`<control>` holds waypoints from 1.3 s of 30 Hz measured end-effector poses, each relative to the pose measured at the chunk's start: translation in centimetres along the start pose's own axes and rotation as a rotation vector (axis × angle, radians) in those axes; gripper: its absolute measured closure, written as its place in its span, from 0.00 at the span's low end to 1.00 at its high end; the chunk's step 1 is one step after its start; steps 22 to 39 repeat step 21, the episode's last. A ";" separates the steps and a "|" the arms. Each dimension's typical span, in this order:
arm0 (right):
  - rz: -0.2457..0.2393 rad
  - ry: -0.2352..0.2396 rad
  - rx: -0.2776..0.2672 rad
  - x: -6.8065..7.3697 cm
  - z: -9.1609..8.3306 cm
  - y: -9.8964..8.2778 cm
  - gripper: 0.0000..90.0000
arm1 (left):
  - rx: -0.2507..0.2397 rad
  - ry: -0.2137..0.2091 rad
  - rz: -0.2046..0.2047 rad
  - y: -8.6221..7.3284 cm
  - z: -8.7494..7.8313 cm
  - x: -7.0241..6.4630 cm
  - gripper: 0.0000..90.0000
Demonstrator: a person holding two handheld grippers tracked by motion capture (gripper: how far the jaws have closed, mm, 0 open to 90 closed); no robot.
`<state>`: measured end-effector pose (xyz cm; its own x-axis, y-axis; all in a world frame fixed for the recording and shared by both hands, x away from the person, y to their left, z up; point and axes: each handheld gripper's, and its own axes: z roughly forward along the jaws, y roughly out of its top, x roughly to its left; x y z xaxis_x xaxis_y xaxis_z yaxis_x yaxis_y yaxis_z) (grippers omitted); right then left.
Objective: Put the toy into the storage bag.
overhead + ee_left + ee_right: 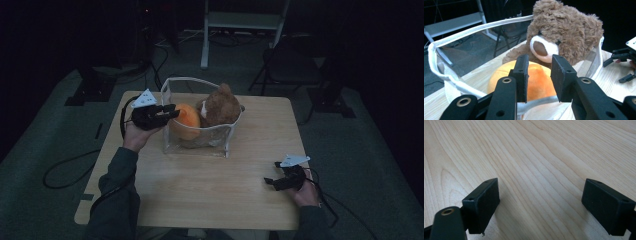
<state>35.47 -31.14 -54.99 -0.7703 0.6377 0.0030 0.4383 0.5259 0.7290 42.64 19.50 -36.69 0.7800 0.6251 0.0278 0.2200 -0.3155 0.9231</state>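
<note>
Left gripper (169, 113) reached in from the left side of the desk (200, 190) and pinched the near rim of a clear bag (220, 140) trimmed in white; in the left gripper view its jaws stood narrowed over that white edge band (536, 102), which ran between them. Just beyond the jaws, inside the bag, lay an orange plush ball (539, 82), pressed against the bag's left wall in the high view. Beside the ball and touching it sat a brown teddy bear (564, 37), upright, its muzzle turned toward the gripper and its head rising above the rim. The bag stood on the far half of the desk, its white handle (187, 80) arching up behind. Well apart, at the near right corner, the right gripper (272, 182) rested low over bare wood, its jaws spread wide with nothing between them.
</note>
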 end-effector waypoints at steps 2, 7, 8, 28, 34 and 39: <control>0.000 0.000 0.000 0.0 0.0 0.0 0.16 | -0.003 0.003 -0.006 -0.3 -0.1 0.1 0.74; 0.000 0.000 0.001 0.0 0.0 0.0 0.16 | -0.016 0.001 -0.017 -0.7 -0.5 0.1 0.74; 0.001 0.000 0.001 0.0 0.0 0.0 0.16 | -0.020 0.000 -0.019 -0.7 -0.5 0.0 0.74; 0.001 -0.001 0.001 0.0 0.0 0.0 0.16 | -0.026 0.001 -0.024 -1.3 -0.9 -0.1 0.74; 0.001 -0.001 0.001 0.0 0.0 0.0 0.16 | -0.026 0.001 -0.024 -1.3 -0.9 -0.1 0.74; 0.001 -0.001 0.001 0.0 0.0 0.0 0.16 | -0.026 0.001 -0.024 -1.3 -0.9 -0.1 0.74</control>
